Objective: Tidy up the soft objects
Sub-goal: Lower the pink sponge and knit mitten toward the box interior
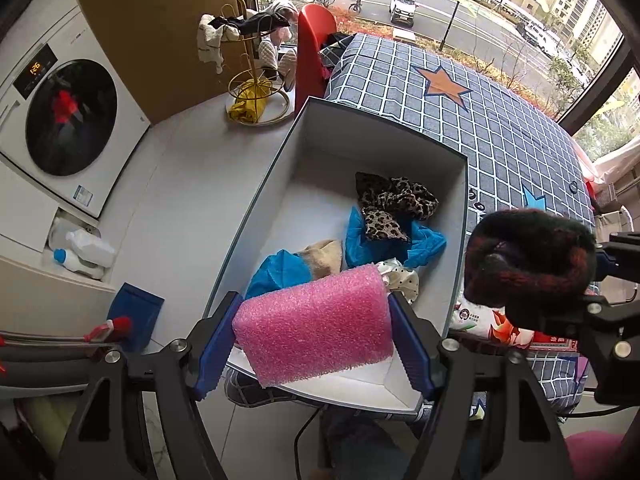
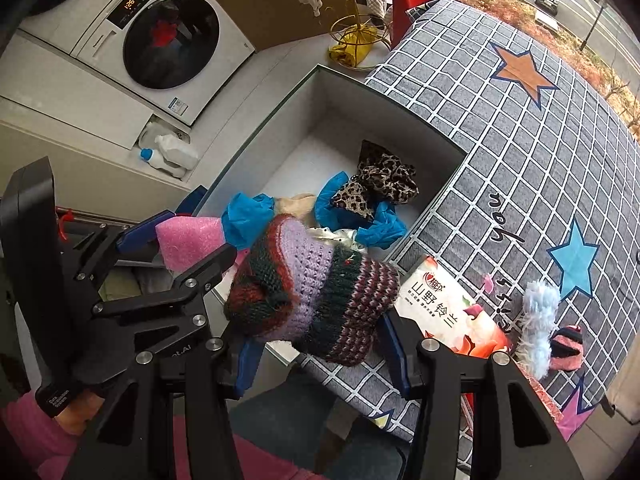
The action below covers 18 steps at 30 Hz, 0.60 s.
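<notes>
Hidden: the box point(image 1: 256, 216) floor under the cloths; the knitted hat's far side is dark in the left view.
Pink foam point(image 1: 316, 328): over the box's near end, between the left gripper point(image 1: 314, 344) jaws.
Left jaws: clamped on the foam's two ends.
Knitted hat point(image 2: 316, 300): over the box's near corner and the checked bedcover point(image 2: 520, 152).
Right gripper point(image 2: 320, 356): jaws clenched on the hat.

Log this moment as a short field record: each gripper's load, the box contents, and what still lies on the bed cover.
left gripper: shut on pink foam block, held over the near end of the box
right gripper: shut on knitted hat, beside the box's near corner
box: open, grey-white, on the checked bed cover
in box: leopard-print cloth, blue cloth, beige item, dotted white cloth
outside box: tissue pack, fluffy pale-blue item, small pink-and-black knit
</notes>
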Available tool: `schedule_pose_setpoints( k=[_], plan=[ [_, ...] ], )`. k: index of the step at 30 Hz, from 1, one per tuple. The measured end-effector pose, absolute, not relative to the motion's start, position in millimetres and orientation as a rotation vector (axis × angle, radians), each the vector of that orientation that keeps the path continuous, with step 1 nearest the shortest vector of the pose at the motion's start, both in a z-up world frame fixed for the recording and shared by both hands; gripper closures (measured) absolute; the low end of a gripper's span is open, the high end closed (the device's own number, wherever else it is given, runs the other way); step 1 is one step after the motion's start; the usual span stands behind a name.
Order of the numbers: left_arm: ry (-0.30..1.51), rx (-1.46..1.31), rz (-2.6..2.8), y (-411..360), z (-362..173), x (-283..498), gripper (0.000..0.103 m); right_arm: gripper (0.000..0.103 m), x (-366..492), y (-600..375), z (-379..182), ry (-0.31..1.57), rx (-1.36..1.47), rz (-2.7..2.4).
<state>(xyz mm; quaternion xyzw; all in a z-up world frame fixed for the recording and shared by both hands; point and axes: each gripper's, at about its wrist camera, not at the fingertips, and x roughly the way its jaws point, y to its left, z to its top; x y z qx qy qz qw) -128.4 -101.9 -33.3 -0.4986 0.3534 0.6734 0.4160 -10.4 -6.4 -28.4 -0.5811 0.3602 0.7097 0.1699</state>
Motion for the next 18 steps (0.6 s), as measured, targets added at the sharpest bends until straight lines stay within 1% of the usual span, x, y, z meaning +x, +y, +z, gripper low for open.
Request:
schedule_pose_setpoints(
  k=[18],
  plan=[
    [0.879,-1.314,1.720,-107.0,-39.7,-141.3,0.027,0.050,-17.2,-0.1,-36.3,1.038,-1.664,2.007]
  ],
)
